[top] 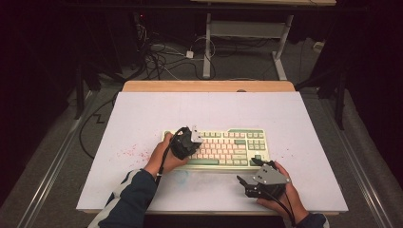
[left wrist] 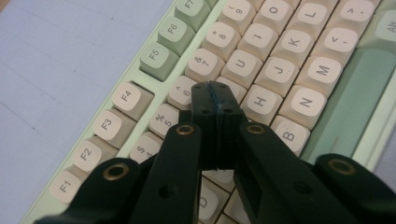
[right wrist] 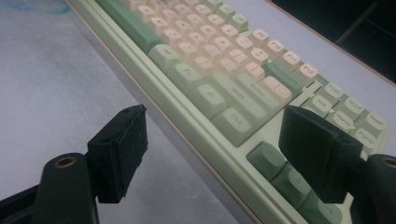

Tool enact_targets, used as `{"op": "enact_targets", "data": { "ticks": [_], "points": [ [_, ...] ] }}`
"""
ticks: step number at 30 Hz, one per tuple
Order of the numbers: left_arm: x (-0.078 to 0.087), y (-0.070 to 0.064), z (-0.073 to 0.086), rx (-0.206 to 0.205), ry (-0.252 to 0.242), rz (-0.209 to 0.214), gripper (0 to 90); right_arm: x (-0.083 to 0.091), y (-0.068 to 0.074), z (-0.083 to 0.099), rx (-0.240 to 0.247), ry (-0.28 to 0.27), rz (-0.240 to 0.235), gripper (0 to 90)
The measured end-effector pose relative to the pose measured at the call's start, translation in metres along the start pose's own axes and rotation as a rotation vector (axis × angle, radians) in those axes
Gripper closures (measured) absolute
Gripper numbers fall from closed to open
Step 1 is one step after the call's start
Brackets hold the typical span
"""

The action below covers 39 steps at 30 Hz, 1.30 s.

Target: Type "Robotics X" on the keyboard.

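A white sheet covers most of a counter [top: 142,114], with a strip of pale wood showing along the far edge. Faint red specks dot the sheet near the left, and a light blue smudge lies near the front middle. The room around is dark; grey floor, a tangle of cables [top: 157,59] and the white metal legs of another table [top: 247,42] lie beyond.

A keyboard [top: 237,147] lies flat near the middle of the counter, toward the front. Its case is pale mint green; the rounded, sculpted keycaps are cream, with darker green function, modifier and arrow keys and a long green space bar.

The left gripper [left wrist: 215,100], matte black with brass-coloured rivets, is clenched with its jaws pressed flat together, holding nothing. Its tip hovers at the letter rows, close to the 6, Y and H keys; whether it touches a key cannot be told.

The right gripper [right wrist: 212,140] is released, jaws wide apart, low over the counter just in front of the keyboard's right front corner, near the arrow keys. A dark striped sleeve [top: 130,194] covers the left forearm.
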State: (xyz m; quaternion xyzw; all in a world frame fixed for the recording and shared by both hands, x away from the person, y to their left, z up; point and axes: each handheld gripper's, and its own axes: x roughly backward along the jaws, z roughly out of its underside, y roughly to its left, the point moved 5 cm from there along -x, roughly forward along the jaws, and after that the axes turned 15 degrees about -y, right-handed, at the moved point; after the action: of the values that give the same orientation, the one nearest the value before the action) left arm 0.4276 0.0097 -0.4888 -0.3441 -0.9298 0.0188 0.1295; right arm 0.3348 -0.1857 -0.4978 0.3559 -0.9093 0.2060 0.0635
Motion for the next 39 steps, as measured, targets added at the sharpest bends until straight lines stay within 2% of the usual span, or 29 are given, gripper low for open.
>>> {"op": "enact_targets", "data": {
  "ticks": [3, 7, 14, 17, 20, 24, 26, 30, 36, 39],
  "points": [
    [0.003, 0.001, -0.005, 0.013, -0.026, 0.0, 85.3, 0.001, -0.002, -0.001, -0.006, -0.006, 0.011, 24.5],
    [0.008, 0.0, -0.008, 0.007, -0.052, 0.002, 83.3, 0.002, -0.003, -0.001, -0.006, -0.009, 0.02, 24.5],
    [0.02, 0.004, -0.014, 0.016, -0.103, 0.003, 76.4, 0.003, -0.005, -0.001, -0.011, -0.011, 0.028, 24.9],
    [0.025, 0.005, -0.015, 0.014, -0.131, 0.003, 68.2, 0.003, -0.005, -0.002, -0.01, -0.012, 0.027, 24.8],
    [0.032, 0.004, -0.015, 0.012, -0.157, 0.02, 61.7, 0.003, -0.005, -0.001, -0.009, -0.01, 0.023, 24.9],
    [0.04, 0.001, -0.014, -0.014, -0.185, 0.024, 44.0, 0.004, -0.006, -0.002, -0.01, -0.019, 0.028, 25.1],
    [0.044, 0.0, -0.014, -0.019, -0.208, 0.028, 37.9, 0.004, -0.006, -0.003, -0.014, -0.023, 0.027, 25.2],
    [0.051, 0.002, -0.012, -0.026, -0.235, 0.007, 26.6, 0.004, -0.006, -0.002, -0.013, -0.019, 0.025, 25.2],
    [0.064, 0.012, -0.015, -0.024, -0.317, -0.036, 24.2, 0.004, -0.005, -0.003, -0.012, -0.022, 0.021, 25.2],
    [0.071, 0.014, -0.013, -0.016, -0.331, -0.039, 22.7, 0.004, -0.005, -0.003, -0.011, -0.022, 0.02, 25.2]
  ]
}}
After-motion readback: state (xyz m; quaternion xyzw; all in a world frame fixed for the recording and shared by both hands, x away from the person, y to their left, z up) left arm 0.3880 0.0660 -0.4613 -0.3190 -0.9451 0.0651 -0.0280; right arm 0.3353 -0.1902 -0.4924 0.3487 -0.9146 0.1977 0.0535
